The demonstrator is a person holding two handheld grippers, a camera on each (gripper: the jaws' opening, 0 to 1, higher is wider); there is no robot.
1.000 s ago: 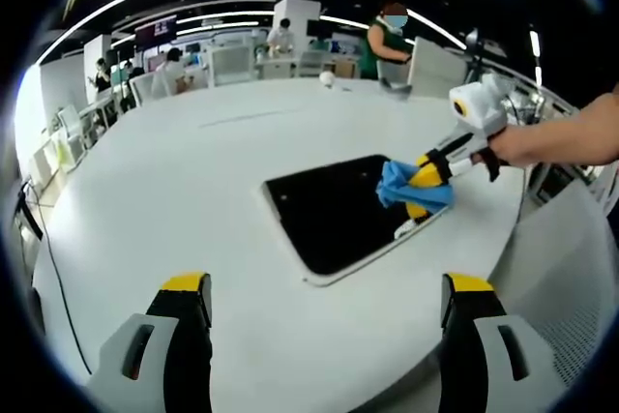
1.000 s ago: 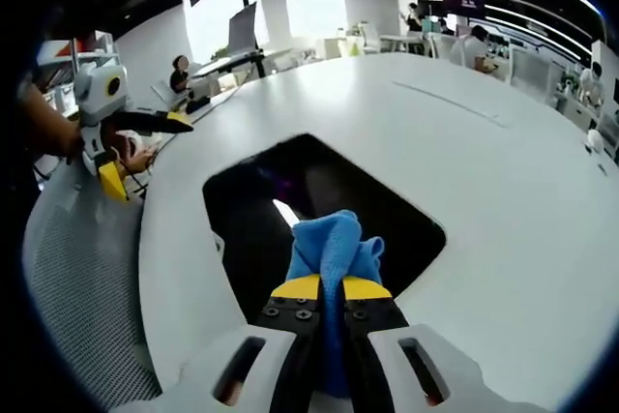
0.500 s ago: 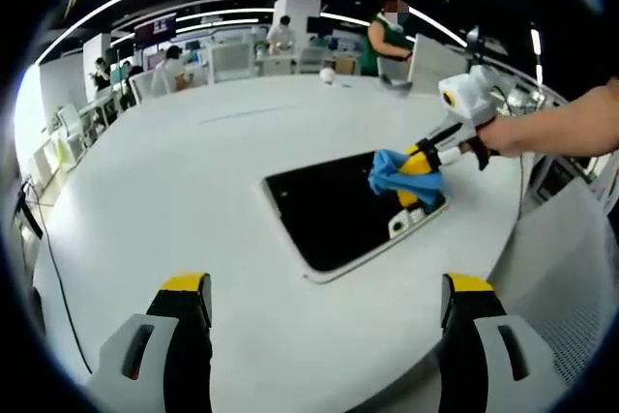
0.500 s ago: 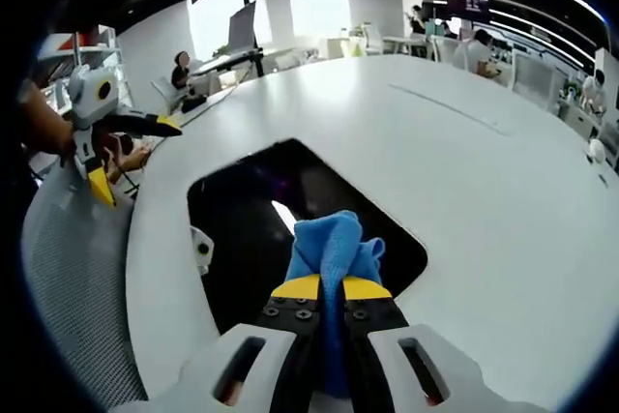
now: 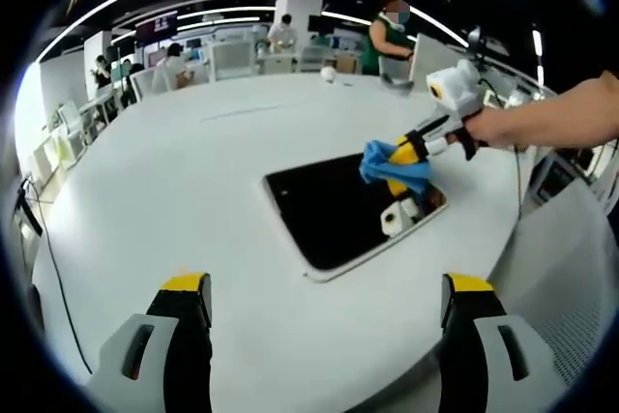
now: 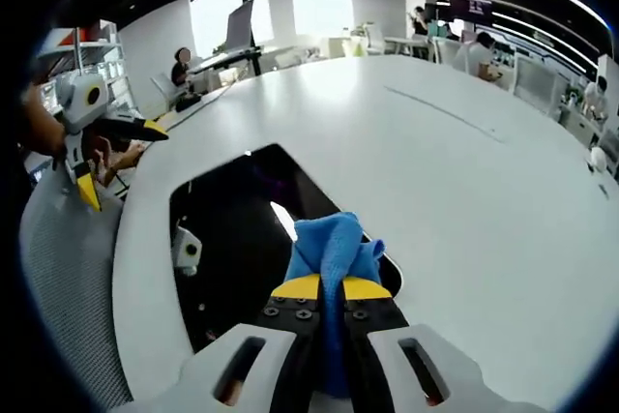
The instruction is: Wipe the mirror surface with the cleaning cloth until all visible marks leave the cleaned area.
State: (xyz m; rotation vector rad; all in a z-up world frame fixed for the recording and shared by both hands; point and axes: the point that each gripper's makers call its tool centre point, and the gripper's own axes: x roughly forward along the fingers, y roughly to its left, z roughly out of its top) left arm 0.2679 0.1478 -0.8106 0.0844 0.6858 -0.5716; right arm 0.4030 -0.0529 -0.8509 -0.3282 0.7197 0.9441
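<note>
The right gripper point(image 6: 326, 287), clamped on the soft, bunched cleaning cloth point(image 6: 332, 244), presses it on the fragile mirror point(image 5: 334, 210) at its 3 o'clock edge in the left gripper view, while the left gripper point(image 5: 326, 287) hangs open.

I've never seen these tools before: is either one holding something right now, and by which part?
The right gripper pinches the blue cloth by its bunched near end; the rest bulges over the mirror. The left gripper holds nothing.

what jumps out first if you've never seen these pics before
The bright blue cloth, pinched in the shut right claw, sits over the dark mirror near its far corner in the left gripper view. The mirror lies flat on a big white table, its black face the strongest contrast there. The left claw hangs open, well back from the mirror.
</note>
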